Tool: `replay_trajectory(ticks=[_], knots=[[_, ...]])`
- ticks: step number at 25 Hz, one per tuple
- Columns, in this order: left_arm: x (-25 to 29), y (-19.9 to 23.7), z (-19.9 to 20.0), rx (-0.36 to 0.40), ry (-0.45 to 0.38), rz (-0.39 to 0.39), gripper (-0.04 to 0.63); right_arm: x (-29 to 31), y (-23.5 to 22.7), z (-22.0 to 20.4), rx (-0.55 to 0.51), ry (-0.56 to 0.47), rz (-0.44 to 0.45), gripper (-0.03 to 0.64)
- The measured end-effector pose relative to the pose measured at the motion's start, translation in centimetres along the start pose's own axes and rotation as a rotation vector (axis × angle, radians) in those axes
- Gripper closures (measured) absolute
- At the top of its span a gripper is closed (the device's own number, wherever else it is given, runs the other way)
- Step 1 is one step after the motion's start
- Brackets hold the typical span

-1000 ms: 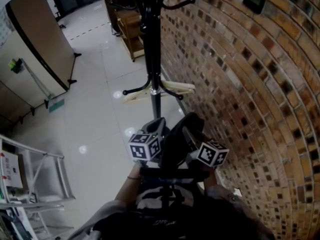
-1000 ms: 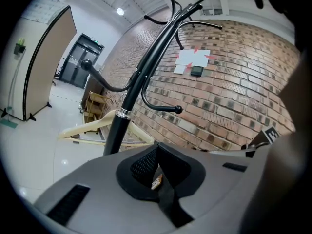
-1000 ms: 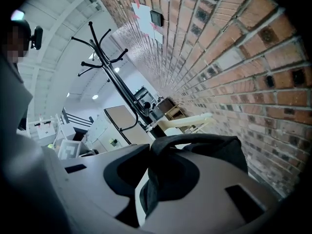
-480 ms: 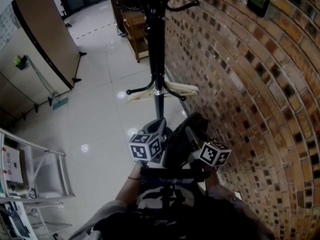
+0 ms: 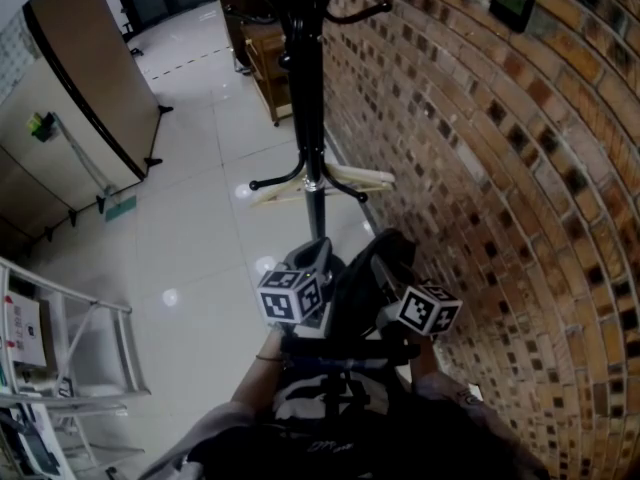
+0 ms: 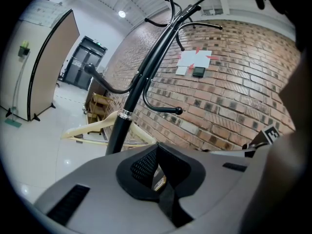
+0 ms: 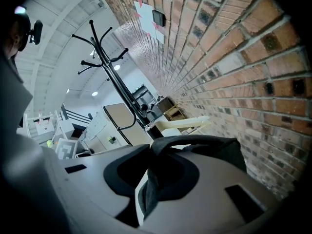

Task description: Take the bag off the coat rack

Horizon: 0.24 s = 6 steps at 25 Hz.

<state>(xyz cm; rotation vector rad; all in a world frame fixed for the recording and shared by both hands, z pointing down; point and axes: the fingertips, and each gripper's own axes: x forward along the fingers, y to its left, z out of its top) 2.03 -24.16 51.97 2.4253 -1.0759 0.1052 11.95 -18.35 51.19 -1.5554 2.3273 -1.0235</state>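
Firmly, right tool (image 7: 154, 172) grips bag (image 7: 217, 149)

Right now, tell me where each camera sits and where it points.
Head view: on the person's head, looking steeply down at floor, coat rack and brick wall; shows a forearm, left tool, right tool and bag between them.
Left gripper view: rides the left tool, jaws shut on a bag strap, looking up at the coat rack.
Right gripper view: rides the right tool, jaws shut on a bag strap, looking along the brick wall.
Shared: both gripper views show the coat rack, brick wall and wooden hanger.
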Motion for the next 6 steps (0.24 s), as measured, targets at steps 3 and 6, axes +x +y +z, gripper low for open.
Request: replay_trajectory(ticks=[3, 6], knots=[[0.07, -0.02, -0.03, -0.002, -0.002, 0.002, 0.588, -0.09, 0.13, 0.12, 0.004, 0.001, 0.007, 0.569], [0.21, -0.06, -0.04, -0.004, -0.002, 0.005, 0.588, -0.19, 0.03, 0.43, -0.002, -0.002, 0.006, 0.569]])
